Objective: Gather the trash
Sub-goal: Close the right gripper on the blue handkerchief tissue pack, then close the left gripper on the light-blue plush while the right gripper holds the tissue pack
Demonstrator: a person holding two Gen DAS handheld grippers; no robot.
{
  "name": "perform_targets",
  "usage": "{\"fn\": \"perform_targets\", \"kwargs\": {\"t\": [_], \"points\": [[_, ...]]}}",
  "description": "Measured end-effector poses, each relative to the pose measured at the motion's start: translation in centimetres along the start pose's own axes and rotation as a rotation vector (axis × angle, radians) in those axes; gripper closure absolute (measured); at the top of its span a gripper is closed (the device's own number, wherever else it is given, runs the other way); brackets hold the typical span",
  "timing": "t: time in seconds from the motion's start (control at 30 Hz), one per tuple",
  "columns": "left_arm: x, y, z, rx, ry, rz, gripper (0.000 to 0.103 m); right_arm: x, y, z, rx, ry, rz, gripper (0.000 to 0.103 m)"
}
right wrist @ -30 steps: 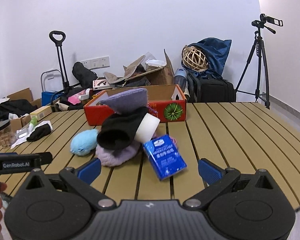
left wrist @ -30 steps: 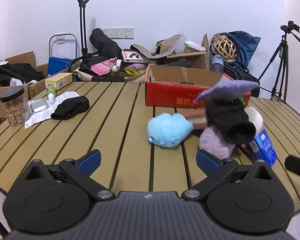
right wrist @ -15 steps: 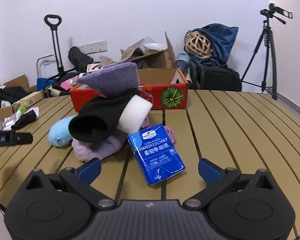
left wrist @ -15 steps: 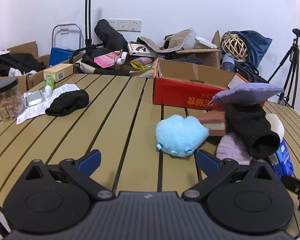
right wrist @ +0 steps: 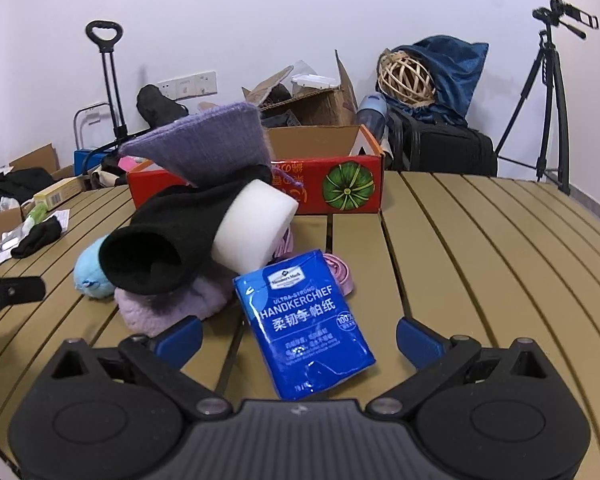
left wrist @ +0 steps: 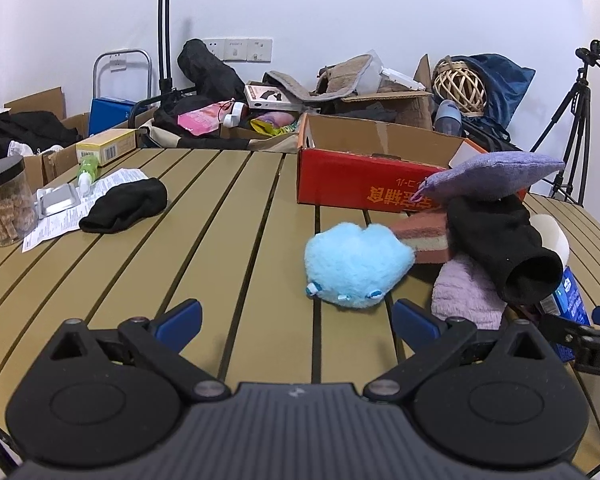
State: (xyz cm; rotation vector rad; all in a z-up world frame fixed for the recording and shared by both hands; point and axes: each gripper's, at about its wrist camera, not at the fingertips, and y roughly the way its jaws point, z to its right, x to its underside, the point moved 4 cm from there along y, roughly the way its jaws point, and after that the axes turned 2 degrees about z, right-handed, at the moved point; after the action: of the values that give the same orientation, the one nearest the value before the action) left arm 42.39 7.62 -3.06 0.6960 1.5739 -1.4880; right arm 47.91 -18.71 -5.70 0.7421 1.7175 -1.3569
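Note:
A pile lies on the slatted table: a blue handkerchief pack (right wrist: 304, 320), a white foam block (right wrist: 256, 232), a black sock (right wrist: 172, 248), a purple cloth (right wrist: 212, 140), a lilac fluffy cloth (right wrist: 168, 312) and a light-blue plush (left wrist: 356, 264). A red cardboard box (right wrist: 332, 184) stands open behind the pile. My right gripper (right wrist: 298, 338) is open, its fingers on either side of the blue pack's near end. My left gripper (left wrist: 296, 320) is open and empty, just short of the plush. A brown-and-cream sponge (left wrist: 424, 236) lies beside the plush.
At the table's left lie another black sock (left wrist: 124, 206), a leaflet (left wrist: 80, 204), a blister pack (left wrist: 58, 204), a green bottle (left wrist: 86, 170) and a jar (left wrist: 4, 200). Boxes, bags, a trolley and a tripod (right wrist: 548, 112) stand behind the table.
Both grippers have moved forward towards the pile. The blue pack now sits between my right fingers, and the plush is nearer my left gripper. Both stay open.

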Motion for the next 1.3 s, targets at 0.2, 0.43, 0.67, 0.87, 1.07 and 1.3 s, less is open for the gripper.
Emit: {"fn": "perform_targets", "kwargs": {"t": [0.2, 0.43, 0.67, 0.87, 1.07, 1.3], "points": [[0.0, -0.4, 0.0, 0.009, 0.000, 0.008, 0.000, 0.4, 0.9, 0.1, -0.004, 0.011, -0.003, 0.022], [0.1, -0.5, 0.3, 0.010, 0.015, 0.015, 0.000, 0.7, 0.6, -0.3, -0.019, -0.014, 0.007, 0.043], [0.1, 0.1, 0.6, 0.010, 0.030, 0.008, 0.000, 0.9, -0.2, -0.1, -0.006, -0.004, 0.036, 0.046], [-0.6, 1.2, 0.7, 0.014, 0.032, -0.004, 0.000, 0.9, -1.7, 0.8, 0.029, 0.039, 0.072, 0.046], [-1.7, 2.5, 1.9, 0.032, 0.064, 0.000, 0.000, 1.2, -3.1, 2.2, 0.081, 0.100, 0.109, 0.046], [-2.2, 4.9, 3.7, 0.026, 0.103, -0.017, 0.000, 1.2, -3.8, 4.3, 0.117, 0.152, 0.136, 0.046]]}}
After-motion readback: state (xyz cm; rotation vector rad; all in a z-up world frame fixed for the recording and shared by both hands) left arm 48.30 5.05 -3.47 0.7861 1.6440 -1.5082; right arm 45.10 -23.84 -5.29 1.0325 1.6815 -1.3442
